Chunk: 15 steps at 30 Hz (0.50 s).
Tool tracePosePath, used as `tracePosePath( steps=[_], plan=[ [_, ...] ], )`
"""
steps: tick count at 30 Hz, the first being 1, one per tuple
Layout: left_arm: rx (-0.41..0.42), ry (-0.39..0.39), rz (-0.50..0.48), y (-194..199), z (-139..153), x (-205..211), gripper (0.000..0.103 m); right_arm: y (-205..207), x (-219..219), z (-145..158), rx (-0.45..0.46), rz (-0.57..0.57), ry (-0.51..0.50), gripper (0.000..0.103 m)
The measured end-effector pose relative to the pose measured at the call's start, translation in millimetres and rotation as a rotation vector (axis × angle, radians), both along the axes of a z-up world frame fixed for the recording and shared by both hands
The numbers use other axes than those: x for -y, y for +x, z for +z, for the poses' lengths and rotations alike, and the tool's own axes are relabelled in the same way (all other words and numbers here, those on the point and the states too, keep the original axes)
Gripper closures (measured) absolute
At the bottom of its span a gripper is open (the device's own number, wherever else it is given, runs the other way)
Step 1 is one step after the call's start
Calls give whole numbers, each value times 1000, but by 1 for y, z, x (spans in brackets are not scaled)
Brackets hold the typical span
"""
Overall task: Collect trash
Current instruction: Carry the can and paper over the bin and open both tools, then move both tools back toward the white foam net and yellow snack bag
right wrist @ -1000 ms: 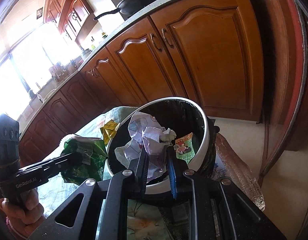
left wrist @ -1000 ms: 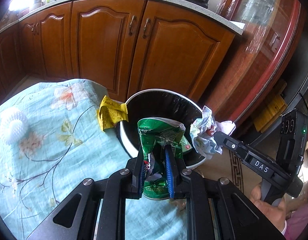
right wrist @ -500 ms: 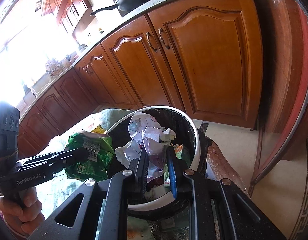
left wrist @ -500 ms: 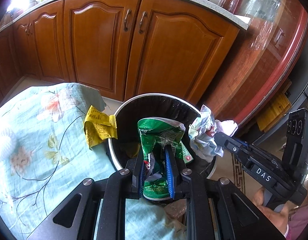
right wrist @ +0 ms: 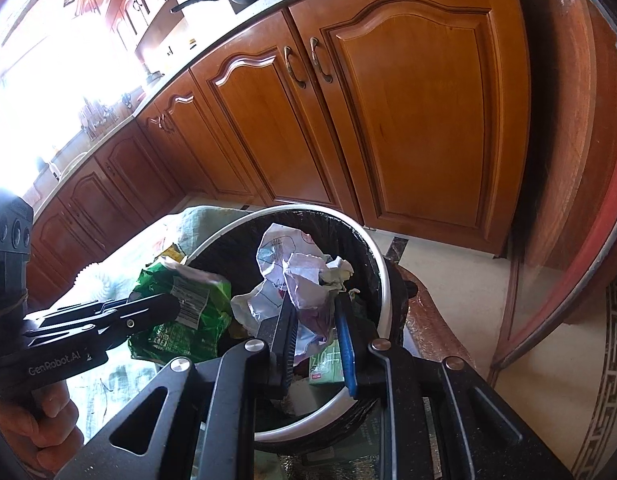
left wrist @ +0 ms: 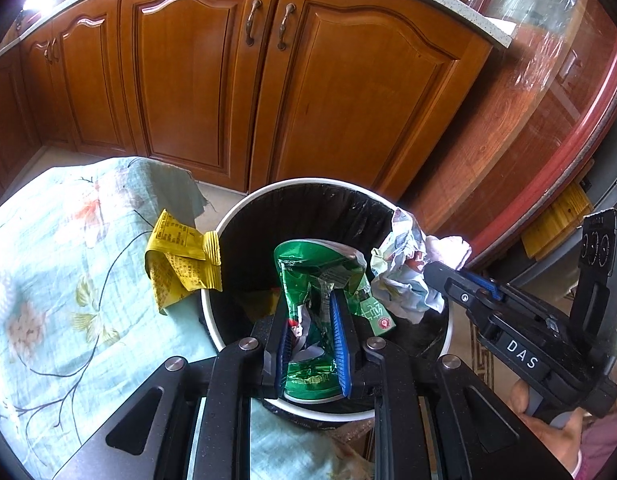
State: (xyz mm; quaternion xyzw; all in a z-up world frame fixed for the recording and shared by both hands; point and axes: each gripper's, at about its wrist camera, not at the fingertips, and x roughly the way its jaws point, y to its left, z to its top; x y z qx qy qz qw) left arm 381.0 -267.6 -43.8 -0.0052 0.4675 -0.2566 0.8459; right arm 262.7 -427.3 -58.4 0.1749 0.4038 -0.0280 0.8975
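A round white bin (left wrist: 228,224) with a black liner stands against the table's edge. My left gripper (left wrist: 314,300) is shut on a crumpled green snack bag (left wrist: 320,264), held over the bin's mouth. My right gripper (right wrist: 314,300) holds a ball of crumpled white paper (right wrist: 292,256) over the bin (right wrist: 378,264); its jaws are opening and the paper still hangs between the pads. In the left wrist view the paper (left wrist: 404,276) sits over the bin's right rim. A yellow wrapper (left wrist: 176,256) lies on the cloth, touching the bin's left rim. Green packets lie inside the bin.
A pale blue flowered cloth (left wrist: 68,280) covers the table on the left. Wooden kitchen cabinets (left wrist: 212,80) stand close behind the bin. A glass-fronted wooden cabinet (left wrist: 548,112) is at the right. A hand (right wrist: 40,412) grips the left tool.
Both grippers have moved toward the bin with their loads, so it looks larger and more centred. The green bag now hangs over its mouth. The right jaws stand slightly wider.
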Motion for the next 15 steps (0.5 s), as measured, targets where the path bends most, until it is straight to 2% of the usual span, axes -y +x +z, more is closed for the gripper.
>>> tracePosePath(
  steps=[3,7,9,13,15],
  plan=[
    [-9,-9,10,1,0,0,80,5,2,-3,-9,2,7,78],
    [6,-25,23,-6,6,-6,63,4,2,-7,-17,-2,24,70],
    [15,-37,31,-12,7,-9,62,1,1,-7,-9,-2,33,52],
    [26,-55,55,-25,5,-24,57,-5,-3,-6,12,-5,52,43],
    [30,-61,75,-33,4,-34,55,-9,-7,-5,28,-8,65,32]
  ],
)
